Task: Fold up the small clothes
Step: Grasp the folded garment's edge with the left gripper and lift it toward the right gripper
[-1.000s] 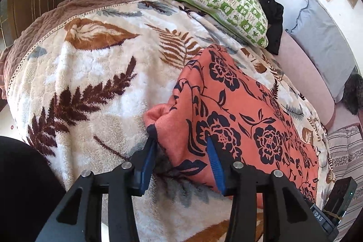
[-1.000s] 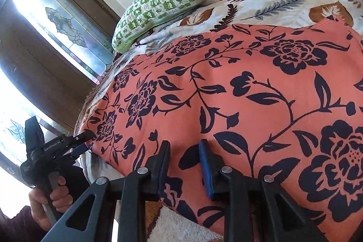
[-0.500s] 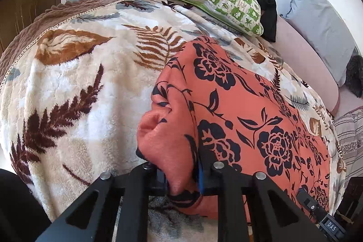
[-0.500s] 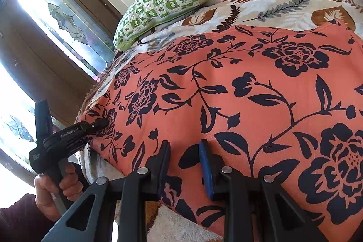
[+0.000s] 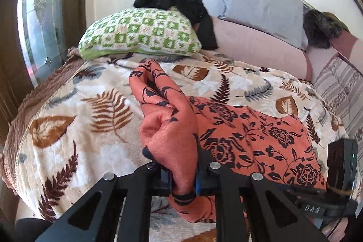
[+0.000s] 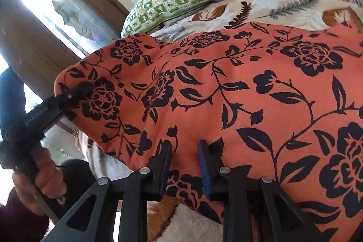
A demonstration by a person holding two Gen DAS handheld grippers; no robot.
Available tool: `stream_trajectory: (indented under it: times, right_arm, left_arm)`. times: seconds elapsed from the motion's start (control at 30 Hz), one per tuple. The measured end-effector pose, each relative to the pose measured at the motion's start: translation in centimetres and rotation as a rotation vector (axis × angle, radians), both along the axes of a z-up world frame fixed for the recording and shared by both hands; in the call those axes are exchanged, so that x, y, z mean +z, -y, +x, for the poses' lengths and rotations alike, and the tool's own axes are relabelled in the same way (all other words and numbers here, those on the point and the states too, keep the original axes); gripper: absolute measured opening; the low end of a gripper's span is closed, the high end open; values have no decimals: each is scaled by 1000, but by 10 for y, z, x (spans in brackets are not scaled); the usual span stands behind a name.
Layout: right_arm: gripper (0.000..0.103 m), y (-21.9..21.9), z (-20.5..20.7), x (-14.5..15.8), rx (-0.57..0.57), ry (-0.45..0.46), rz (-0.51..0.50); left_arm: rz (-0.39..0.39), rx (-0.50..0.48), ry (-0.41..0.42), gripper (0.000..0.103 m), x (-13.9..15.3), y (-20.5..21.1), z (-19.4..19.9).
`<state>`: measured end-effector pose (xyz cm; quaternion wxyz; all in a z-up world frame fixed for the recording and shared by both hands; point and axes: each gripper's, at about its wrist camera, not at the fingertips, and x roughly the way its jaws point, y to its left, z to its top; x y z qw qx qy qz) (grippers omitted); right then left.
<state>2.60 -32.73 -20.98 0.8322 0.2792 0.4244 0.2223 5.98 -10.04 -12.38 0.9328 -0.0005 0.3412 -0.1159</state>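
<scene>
An orange garment with a black flower print (image 5: 249, 137) lies on the leaf-pattern blanket (image 5: 74, 128) of a bed. My left gripper (image 5: 183, 176) is shut on the garment's left corner and holds it lifted and bunched. In the right wrist view the same garment (image 6: 226, 87) fills the frame, with its left part raised. My right gripper (image 6: 185, 151) has its jaws a little apart around the garment's near edge. The left gripper (image 6: 74, 92) shows there at the far left, gripping the corner.
A green and white pillow (image 5: 140, 35) lies at the head of the bed with black clothing (image 5: 181, 3) on it. A grey cushion (image 5: 263, 6) and pink bolster (image 5: 256, 44) line the wall. A window (image 5: 40, 15) is at left.
My left gripper closed on the garment's left corner and lifted it up off the blanket. My right gripper stayed at the near edge.
</scene>
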Motion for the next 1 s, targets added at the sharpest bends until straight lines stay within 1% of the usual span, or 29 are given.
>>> stream_trajectory:
  times: [0.07,0.17,0.23,0.27,0.3,0.33,0.37,0.43,0.5,0.57,0.63,0.7,0.73,0.77,0.83,0.9,0.93,0.97,1.0]
  right_arm:
    - [30,29,-5,7,-82,12,70]
    - [30,73,-12,13,-180,16,212]
    - [31,102,-19,15,-254,21,314]
    - [34,115,-23,14,-283,27,368]
    - [39,127,-26,13,-311,32,418]
    - [66,137,-28,12,-339,33,460]
    - [84,145,-28,10,-359,31,497]
    - [84,152,-18,3,-327,3,576]
    - [84,157,0,-7,-300,-52,629]
    - [84,166,16,-16,-301,-104,613]
    - [84,171,35,-26,-291,-164,590]
    - [84,170,56,-29,-260,-183,583]
    - [84,167,66,-27,-240,-191,556]
    - [84,161,74,-26,-219,-207,509]
    - [84,147,90,-27,-184,-249,388]
    - [79,141,96,-25,-179,-248,306]
    - [61,141,98,-23,-183,-233,279]
    - [15,142,102,-21,-174,-221,266]
    - [14,145,102,-18,-175,-205,260]
  left_arm:
    - [41,-67,29,14,10,25,-7]
    - [80,-169,39,14,19,69,-14]
    - [107,-249,40,14,19,103,-21]
    - [123,-292,36,14,17,121,-25]
    - [143,-334,29,14,11,139,-29]
    - [160,-371,19,14,4,156,-31]
    - [168,-400,7,14,-4,170,-33]
    - [173,-442,-41,14,-25,193,-36]
    - [173,-459,-97,14,-44,205,-38]
    - [196,-465,-108,14,-55,211,-41]
    - [216,-476,-92,14,-59,211,-47]
    - [214,-482,-84,14,-57,208,-46]
    - [212,-483,-83,14,-57,208,-46]
    - [210,-484,-81,14,-56,208,-46]
    - [210,-484,-74,14,-56,206,-45]
    - [223,-487,-66,14,-58,208,-48]
    - [232,-489,-59,14,-58,210,-50]
    - [238,-489,-49,14,-58,211,-51]
    - [239,-490,-41,14,-56,212,-54]
